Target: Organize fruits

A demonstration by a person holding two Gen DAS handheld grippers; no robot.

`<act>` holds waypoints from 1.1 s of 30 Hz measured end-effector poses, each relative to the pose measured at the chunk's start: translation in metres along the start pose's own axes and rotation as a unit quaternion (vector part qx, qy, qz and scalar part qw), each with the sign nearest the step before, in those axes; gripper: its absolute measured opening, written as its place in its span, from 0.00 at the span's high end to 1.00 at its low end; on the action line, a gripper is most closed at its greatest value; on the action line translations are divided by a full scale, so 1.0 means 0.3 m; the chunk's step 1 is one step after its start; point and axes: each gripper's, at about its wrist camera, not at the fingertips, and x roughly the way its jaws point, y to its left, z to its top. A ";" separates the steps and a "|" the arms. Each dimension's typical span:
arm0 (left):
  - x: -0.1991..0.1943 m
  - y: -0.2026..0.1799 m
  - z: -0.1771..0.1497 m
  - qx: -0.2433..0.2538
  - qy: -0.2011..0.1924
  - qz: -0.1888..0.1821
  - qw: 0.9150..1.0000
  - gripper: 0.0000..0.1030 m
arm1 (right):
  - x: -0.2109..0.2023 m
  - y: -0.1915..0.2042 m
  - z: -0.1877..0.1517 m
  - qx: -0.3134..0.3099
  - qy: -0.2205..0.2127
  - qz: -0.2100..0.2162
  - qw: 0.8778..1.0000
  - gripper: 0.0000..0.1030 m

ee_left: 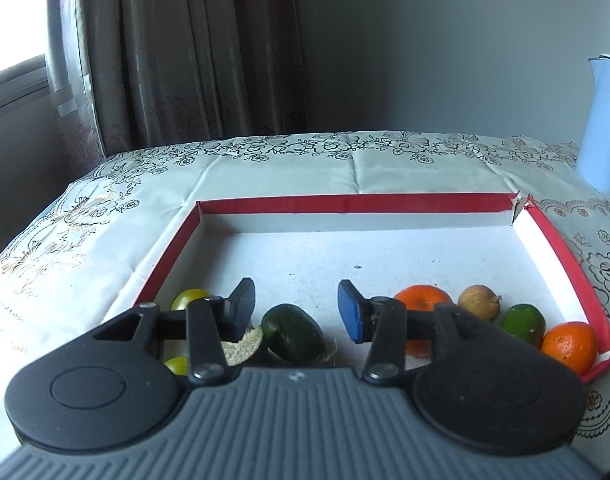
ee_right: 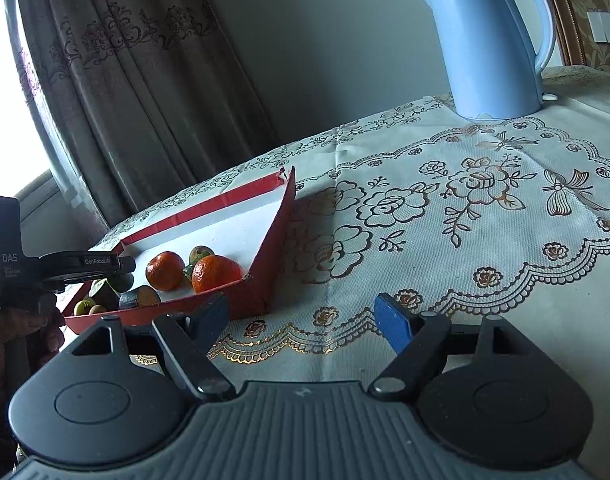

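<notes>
A: Left tool (ee_left: 296, 307)?
B: Spread, gripping nothing, over the red tray's (ee_left: 369, 203) near end. The dark green fruit (ee_left: 293, 333) lies between its fingers, long axis running near-right to far-left.
A: Right tool (ee_right: 303, 320)?
B: Spread above the counter (ee_right: 445, 240), beside the tray.

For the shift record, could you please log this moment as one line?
left tool: open, over fruit in red box | right tool: open, empty, above tablecloth | kettle: upright

Glossy red cardboard box (ee_left: 357, 203), embossed cloth tablecloth (ee_right: 465, 240), smooth plastic kettle (ee_right: 493, 40)
</notes>
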 end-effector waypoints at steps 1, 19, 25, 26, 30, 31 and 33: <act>-0.005 -0.002 -0.001 0.001 -0.003 0.004 1.000 0.40 | 0.000 -0.001 0.000 0.001 0.000 0.000 1.000 0.23; -0.348 0.053 -0.156 0.002 -0.056 0.013 0.998 0.00 | -0.017 0.078 -0.011 -0.070 -0.016 -0.024 0.997 0.15; -0.391 0.099 -0.190 -0.023 -0.049 0.013 0.998 0.00 | -0.033 0.139 -0.033 -0.093 -0.022 -0.005 0.995 0.14; -0.397 0.105 -0.193 -0.024 -0.050 0.015 0.998 0.00 | -0.032 0.146 -0.035 -0.095 -0.020 -0.004 0.995 0.14; -0.418 0.120 -0.203 -0.022 -0.056 0.029 0.998 0.00 | -0.031 0.179 -0.046 -0.101 -0.020 0.003 0.995 0.14; -0.421 0.123 -0.205 -0.022 -0.057 0.032 0.998 0.00 | -0.031 0.185 -0.049 -0.102 -0.020 0.003 0.995 0.14; -0.424 0.130 -0.213 -0.022 -0.057 0.037 0.997 0.00 | -0.029 0.199 -0.055 -0.106 -0.018 0.004 0.994 0.14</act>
